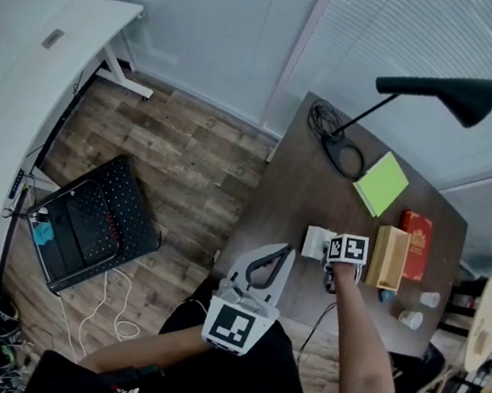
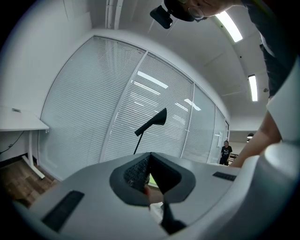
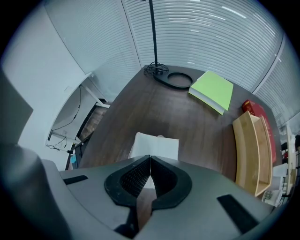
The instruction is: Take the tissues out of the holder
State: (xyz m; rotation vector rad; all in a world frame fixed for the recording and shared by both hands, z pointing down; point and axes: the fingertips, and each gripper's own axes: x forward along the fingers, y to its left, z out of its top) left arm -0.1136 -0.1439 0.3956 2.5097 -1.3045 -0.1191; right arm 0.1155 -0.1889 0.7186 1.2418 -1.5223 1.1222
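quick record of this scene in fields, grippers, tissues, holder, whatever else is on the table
left gripper: jaws together, held by the table's near edge
right gripper: jaws together, pointing down over the tissues
tissues: white stack lying on the table, outside the holder
holder: wooden, right of the tissues, beside a red box
table: dark wood
other items: black lamp, green notebook

No legible text, number or brand anywhere. Near marker cube (image 1: 232,325): black-and-white square pattern only, no letters. Far marker cube (image 1: 348,248): same sort of pattern, no letters. Red box (image 1: 413,244) on the worktop (image 1: 301,190): faint pale marks on top, too small to read. Green pad (image 1: 381,184): cover plain.
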